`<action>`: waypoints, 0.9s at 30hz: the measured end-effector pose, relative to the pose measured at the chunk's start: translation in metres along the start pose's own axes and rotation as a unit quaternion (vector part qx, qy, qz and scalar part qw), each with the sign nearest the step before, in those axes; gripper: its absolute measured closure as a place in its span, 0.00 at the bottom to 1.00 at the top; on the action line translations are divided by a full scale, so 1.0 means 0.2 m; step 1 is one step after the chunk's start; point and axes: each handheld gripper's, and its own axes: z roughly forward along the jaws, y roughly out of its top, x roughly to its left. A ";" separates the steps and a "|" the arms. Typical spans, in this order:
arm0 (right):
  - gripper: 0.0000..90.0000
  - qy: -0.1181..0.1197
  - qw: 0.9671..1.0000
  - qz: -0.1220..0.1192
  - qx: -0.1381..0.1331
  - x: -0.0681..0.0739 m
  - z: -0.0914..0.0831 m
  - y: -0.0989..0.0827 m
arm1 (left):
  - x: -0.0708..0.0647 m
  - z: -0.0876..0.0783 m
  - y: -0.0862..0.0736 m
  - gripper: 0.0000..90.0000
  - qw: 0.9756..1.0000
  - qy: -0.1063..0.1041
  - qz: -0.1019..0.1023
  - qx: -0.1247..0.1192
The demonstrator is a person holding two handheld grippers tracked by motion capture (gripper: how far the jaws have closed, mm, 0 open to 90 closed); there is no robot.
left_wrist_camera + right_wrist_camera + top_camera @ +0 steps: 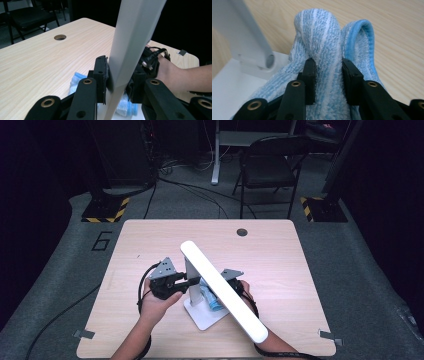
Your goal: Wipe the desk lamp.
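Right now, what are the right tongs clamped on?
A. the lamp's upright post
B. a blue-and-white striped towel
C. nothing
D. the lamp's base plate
B: in the right gripper view, the right tongs pinch a fold of the blue-and-white striped towel between their pads.

One readable mark: a large dark digit "6" [102,241] on the grey carpeted floor [60,270], left of centre in the high view, just off the far-left corner of the light wooden table [150,240]. Yellow-black hazard stripes [106,214] edge the black stand bases in the upper left and upper right; no wording on them. Nothing legible in either gripper view.
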 end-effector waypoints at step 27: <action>0.77 -0.068 0.996 0.062 0.005 -0.14 -0.04 -0.03 | 0.02 0.00 0.00 0.81 1.000 -0.008 -0.008 0.001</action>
